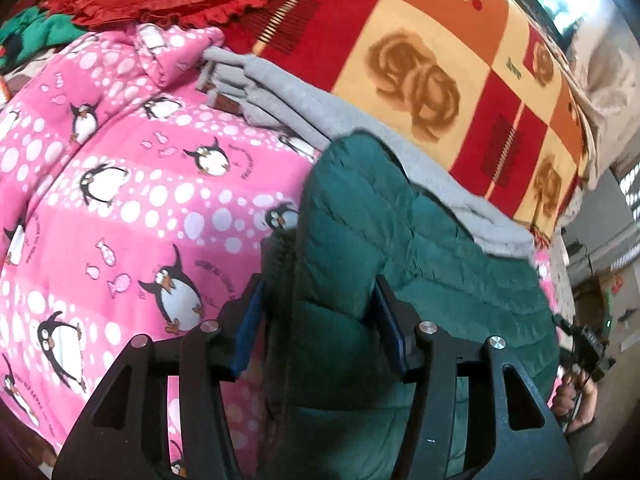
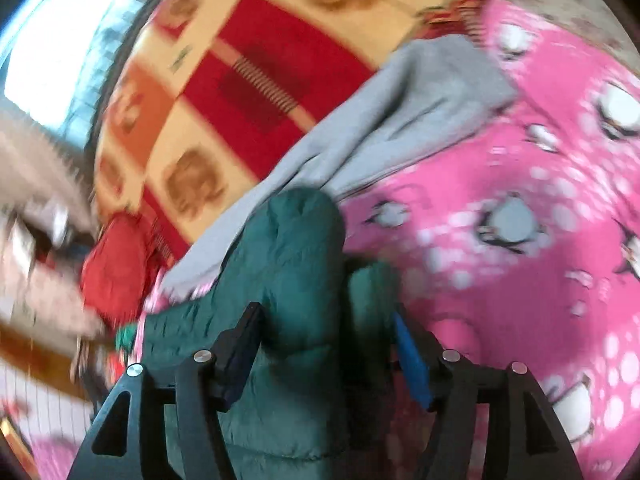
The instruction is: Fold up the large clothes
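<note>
Right wrist view motion-blurred; green jacket (image 2: 280, 280) cut off below.

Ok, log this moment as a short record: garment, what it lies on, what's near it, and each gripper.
garment: green quilted jacket
surface: pink penguin blanket
beside jacket: grey folded clothes, on the far side
further back: checked red and orange blanket
left gripper: open, jacket fabric between its fingers
right gripper: open, jacket fabric between its fingers; view blurred

Your two wrist views: each looks down along its fingers, close over the bed. Shared: green jacket (image 1: 420, 248) (image 2: 288, 256), grey garment (image 1: 400, 160) (image 2: 400, 112), pink quilt (image 1: 120, 200) (image 2: 520, 200).
</note>
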A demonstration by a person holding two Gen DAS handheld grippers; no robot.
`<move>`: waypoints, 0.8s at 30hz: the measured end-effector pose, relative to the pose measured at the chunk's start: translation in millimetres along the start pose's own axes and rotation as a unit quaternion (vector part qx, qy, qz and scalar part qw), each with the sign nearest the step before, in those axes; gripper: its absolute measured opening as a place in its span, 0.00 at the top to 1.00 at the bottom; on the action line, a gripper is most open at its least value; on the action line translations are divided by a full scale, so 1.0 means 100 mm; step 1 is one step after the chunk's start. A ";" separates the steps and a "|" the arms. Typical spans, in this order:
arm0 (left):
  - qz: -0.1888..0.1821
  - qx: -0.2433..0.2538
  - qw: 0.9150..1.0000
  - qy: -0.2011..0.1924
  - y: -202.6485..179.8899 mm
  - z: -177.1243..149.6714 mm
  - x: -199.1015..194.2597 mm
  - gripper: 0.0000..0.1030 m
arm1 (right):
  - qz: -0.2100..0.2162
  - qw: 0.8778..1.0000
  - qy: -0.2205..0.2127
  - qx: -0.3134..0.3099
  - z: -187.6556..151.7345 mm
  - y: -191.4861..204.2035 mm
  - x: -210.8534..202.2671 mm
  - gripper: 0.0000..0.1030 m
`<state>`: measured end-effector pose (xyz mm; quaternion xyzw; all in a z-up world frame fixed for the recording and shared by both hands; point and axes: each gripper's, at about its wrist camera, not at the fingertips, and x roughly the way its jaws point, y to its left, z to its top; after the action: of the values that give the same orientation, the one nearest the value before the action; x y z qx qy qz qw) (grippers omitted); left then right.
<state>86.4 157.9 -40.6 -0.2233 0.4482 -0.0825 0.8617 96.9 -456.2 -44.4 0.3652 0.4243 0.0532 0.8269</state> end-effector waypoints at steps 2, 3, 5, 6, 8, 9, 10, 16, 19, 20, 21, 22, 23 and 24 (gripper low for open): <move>0.014 -0.007 1.000 -0.021 -0.02 0.06 -0.07 0.49 | -0.027 0.998 -0.047 -0.019 0.07 0.11 -0.15 0.40; 0.031 -0.008 0.999 -0.036 -0.03 0.08 -0.10 0.49 | -0.037 0.997 -0.064 -0.038 0.08 0.21 -0.21 0.40; 0.078 -0.007 0.994 -0.082 -0.07 0.11 -0.21 0.49 | -0.037 0.992 -0.084 -0.090 0.06 0.46 -0.23 0.38; 0.095 -0.004 0.989 -0.110 -0.12 0.14 -0.28 0.49 | -0.036 0.989 -0.082 -0.119 0.03 0.59 -0.19 0.37; 0.092 0.008 0.987 -0.134 -0.24 0.17 -0.31 0.49 | -0.039 0.979 -0.053 -0.195 -0.07 0.92 0.00 0.34; 0.076 0.027 0.988 -0.135 -0.34 0.19 -0.29 0.49 | -0.052 0.972 -0.043 -0.224 -0.12 1.03 0.09 0.34; 0.060 0.053 0.988 -0.129 -0.46 0.22 -0.23 0.49 | -0.072 0.965 -0.037 -0.249 -0.17 1.13 0.19 0.34; 0.087 0.150 0.980 -0.097 -0.95 0.27 0.30 0.49 | -0.141 0.950 0.025 -0.276 -0.21 1.11 0.71 0.34; 0.129 0.127 0.983 -0.031 -0.79 0.23 0.69 0.49 | -0.149 0.951 0.042 -0.267 -0.20 0.99 0.86 0.32; 0.131 0.117 0.984 -0.014 -0.74 0.23 0.78 0.48 | -0.148 0.951 0.047 -0.267 -0.20 0.95 0.89 0.28; 0.131 0.108 0.985 -0.008 -0.71 0.22 0.84 0.48 | -0.150 0.949 0.052 -0.271 -0.20 0.93 0.93 0.26; 0.132 0.105 0.986 -0.009 -0.69 0.23 0.86 0.46 | -0.154 0.948 0.056 -0.274 -0.21 0.91 0.98 0.22; 0.134 0.106 0.985 -0.010 -0.70 0.22 0.88 0.43 | -0.157 0.947 0.060 -0.274 -0.22 0.89 1.00 0.20; 0.136 0.109 0.985 -0.008 -0.70 0.21 0.90 0.43 | -0.160 0.946 0.063 -0.275 -0.22 0.90 1.02 0.20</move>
<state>160.3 71.6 -63.7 -0.0657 0.4556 -0.0109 0.8877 165.1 -337.7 -62.4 0.0471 0.4973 0.0573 0.8644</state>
